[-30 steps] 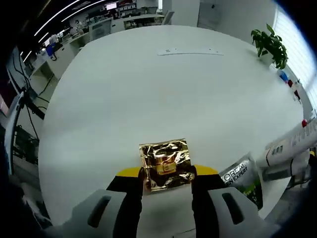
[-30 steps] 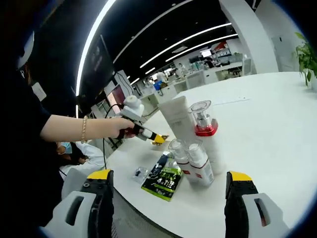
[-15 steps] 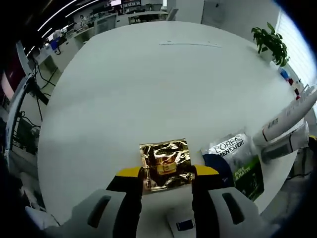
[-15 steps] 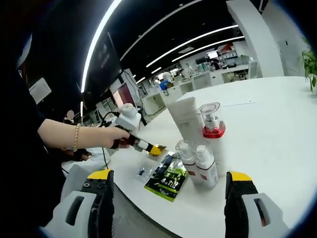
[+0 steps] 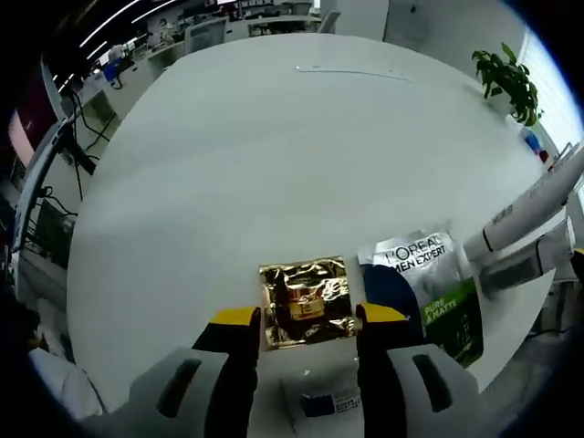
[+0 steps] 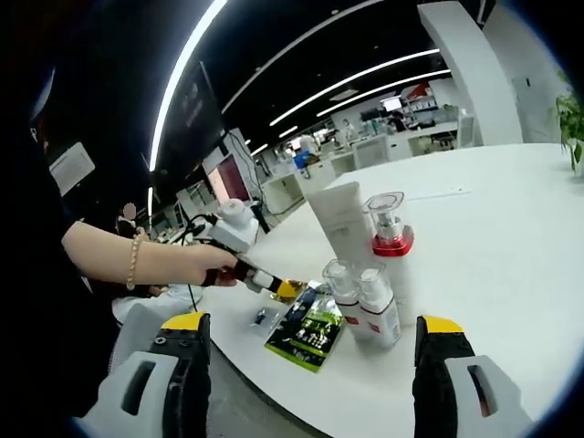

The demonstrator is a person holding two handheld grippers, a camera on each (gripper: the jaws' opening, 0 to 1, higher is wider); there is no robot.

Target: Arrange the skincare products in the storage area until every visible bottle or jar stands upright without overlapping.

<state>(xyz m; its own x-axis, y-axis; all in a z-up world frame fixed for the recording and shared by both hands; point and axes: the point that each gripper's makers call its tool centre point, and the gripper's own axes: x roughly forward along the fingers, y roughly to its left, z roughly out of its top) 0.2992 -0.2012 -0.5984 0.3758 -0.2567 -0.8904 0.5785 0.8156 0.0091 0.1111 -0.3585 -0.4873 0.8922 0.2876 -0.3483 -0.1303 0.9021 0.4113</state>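
Skincare products lie and stand on my round white counter. In the left gripper view, my left gripper has its jaws closed in on a gold foil sachet, one yellow-tipped jaw at each side edge; the sachet lies flat just above the counter, and I cannot tell whether it touches. Just below the sachet, between my jaws, a small clear sachet with a dark label lies on the counter. To the right of my jaws, just beside the right one, a silver, blue and green pouch lies flat. Right of the pouch, two white tubes reach in from the edge of the view. Far beyond my jaws, on the other side of the counter, stands a potted plant.

In the right gripper view, my right gripper has its jaws spread wide with nothing between them. Beyond my left jaw, my hand holds the left gripper low over the counter, its tips at the gold foil. Between my jaws and farther out, the green pouch lies flat near the counter edge. Just right of it stand two small clear-capped white bottles side by side, touching. Behind them a tall white tube stands upright, and beside it a jar with a red collar and clear cap sits raised on something white that I cannot make out.
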